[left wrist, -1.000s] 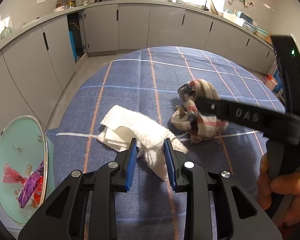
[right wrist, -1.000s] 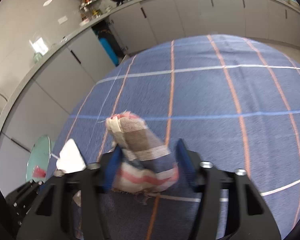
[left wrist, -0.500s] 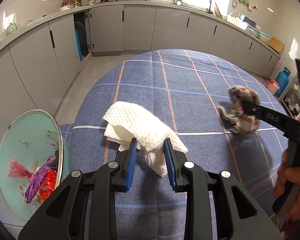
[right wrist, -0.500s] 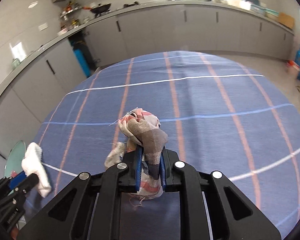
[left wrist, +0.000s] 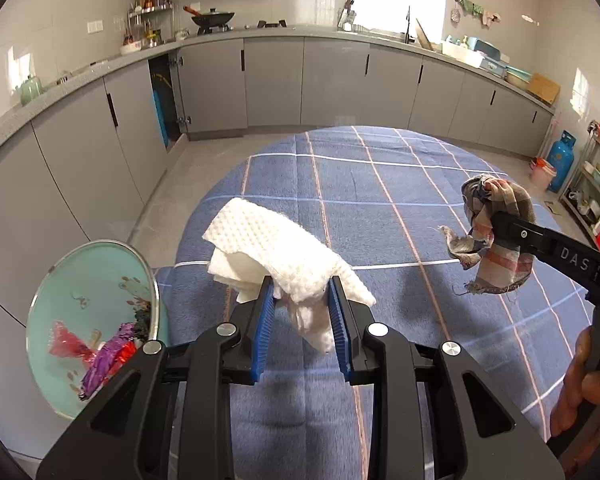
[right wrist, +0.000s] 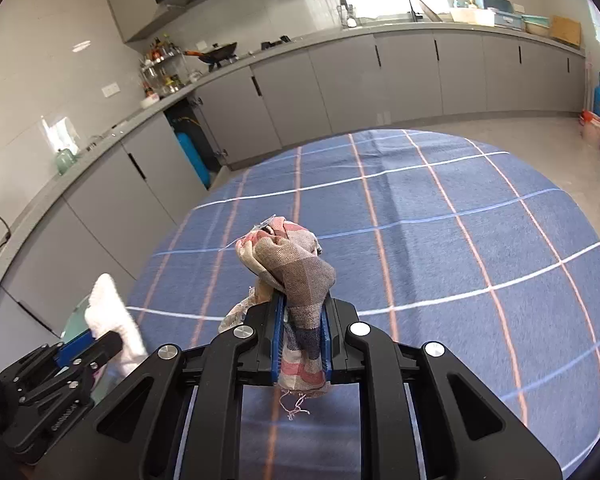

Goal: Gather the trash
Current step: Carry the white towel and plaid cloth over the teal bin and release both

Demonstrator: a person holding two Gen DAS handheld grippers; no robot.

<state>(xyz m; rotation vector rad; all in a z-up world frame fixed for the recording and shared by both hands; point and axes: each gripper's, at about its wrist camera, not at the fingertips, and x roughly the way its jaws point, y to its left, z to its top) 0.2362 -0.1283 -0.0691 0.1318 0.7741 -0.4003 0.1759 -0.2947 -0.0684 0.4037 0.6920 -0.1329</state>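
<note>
My left gripper (left wrist: pixel 302 300) is shut on a white waffle cloth (left wrist: pixel 276 246) and holds it above the blue checked table (left wrist: pixel 380 184). The cloth also shows in the right wrist view (right wrist: pixel 112 312). My right gripper (right wrist: pixel 302 320) is shut on a plaid rag (right wrist: pixel 292 264) and holds it in the air above the table (right wrist: pixel 440 220). The rag also shows in the left wrist view (left wrist: pixel 496 232), right of my left gripper. A round teal bin (left wrist: pixel 88 280) with red and purple wrappers (left wrist: pixel 104 354) stands at the lower left, beside the table.
Grey kitchen cabinets (left wrist: pixel 340 80) run along the far walls with a counter of cookware. A blue gas cylinder (left wrist: pixel 562 160) and a rack stand at the far right. A hand (left wrist: pixel 580 384) holds the right gripper's handle.
Both grippers have risen, lifting the white cloth and the plaid rag off the table. The right gripper closed on the rag and moved it to the right, away from the left gripper.
</note>
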